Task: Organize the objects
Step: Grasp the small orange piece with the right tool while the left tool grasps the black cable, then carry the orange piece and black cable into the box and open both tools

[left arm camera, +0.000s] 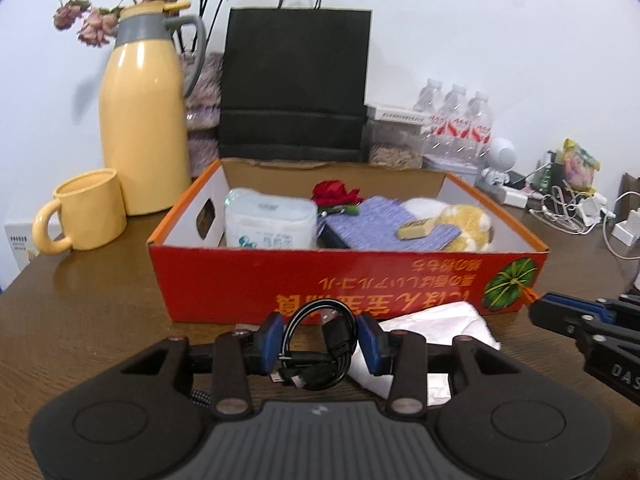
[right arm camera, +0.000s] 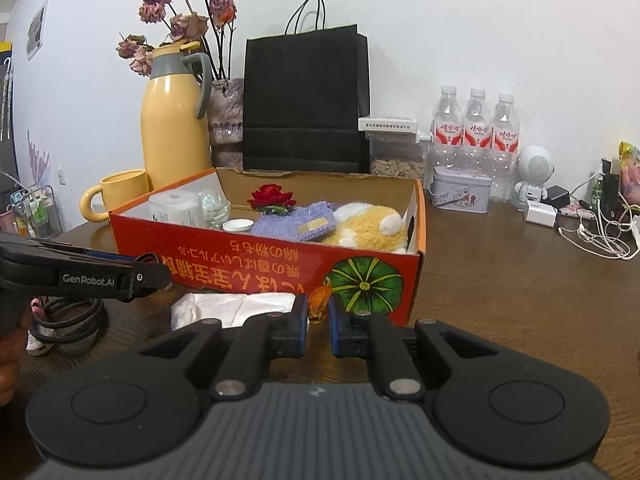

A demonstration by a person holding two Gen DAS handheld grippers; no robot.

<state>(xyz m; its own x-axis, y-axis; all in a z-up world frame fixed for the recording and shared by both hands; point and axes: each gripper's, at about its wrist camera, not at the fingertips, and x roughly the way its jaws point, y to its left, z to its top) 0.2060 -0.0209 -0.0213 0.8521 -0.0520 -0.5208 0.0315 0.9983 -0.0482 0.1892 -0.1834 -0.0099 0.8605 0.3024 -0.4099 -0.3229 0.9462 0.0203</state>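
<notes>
two fingers (left arm camera: 267, 342) clamp coiled cable (left arm camera: 320, 344)

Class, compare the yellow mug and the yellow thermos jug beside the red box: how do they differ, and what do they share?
The yellow mug is short and squat; the yellow thermos jug stands far taller. The mug is open-topped, while the jug is closed, with a grey collar and a yellow lid. The mug's looped handle is yellow like its body; the jug's handle is grey. Both are yellow, upright, and stand on the wooden table left of the red box.

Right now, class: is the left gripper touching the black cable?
Touching. The left wrist view shows the left gripper with both blue pads pressed against the coiled black cable, one on each side, no gap.
</notes>
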